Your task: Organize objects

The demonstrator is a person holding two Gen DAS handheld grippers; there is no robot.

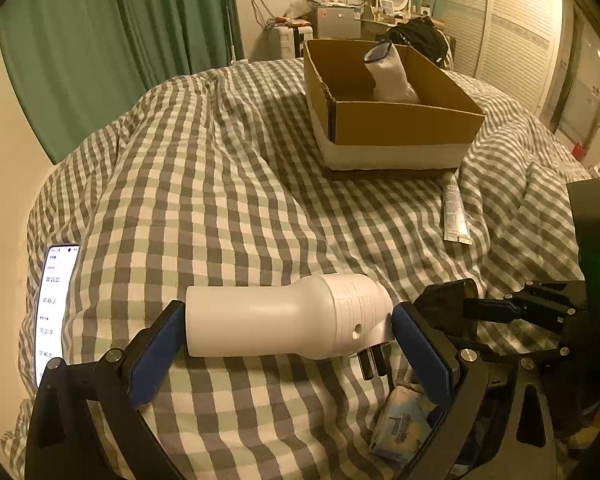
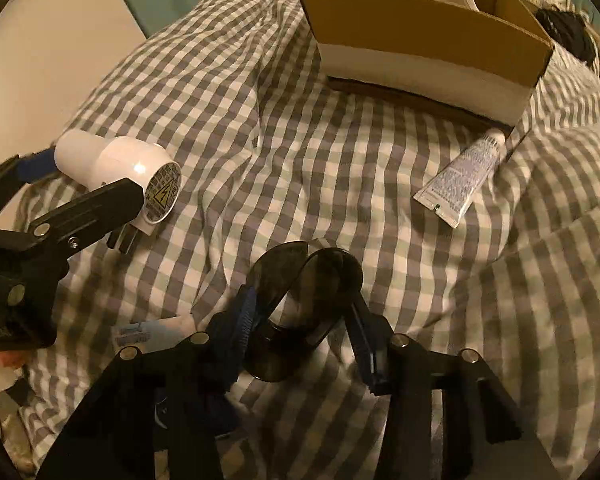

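My left gripper [image 1: 288, 332] is shut on a white plug-in device [image 1: 284, 316], held lengthwise between the blue pads just above the checked bedspread; its prongs point down. It also shows in the right wrist view [image 2: 120, 168]. My right gripper [image 2: 300, 320] is shut on a dark smoky plastic piece [image 2: 300, 308], low over the bed; it shows in the left wrist view [image 1: 496, 308] too. A cardboard box [image 1: 400, 120] sits further back with a white sock [image 1: 390, 76] standing in it. A white tube [image 1: 454, 212] lies in front of the box, also seen from the right wrist [image 2: 460, 176].
A phone [image 1: 54, 312] with a lit screen lies at the bed's left edge. A tissue pack [image 1: 404, 428] lies under the left gripper. Green curtains [image 1: 120, 40] hang at the left, and a desk with clutter stands beyond the bed.
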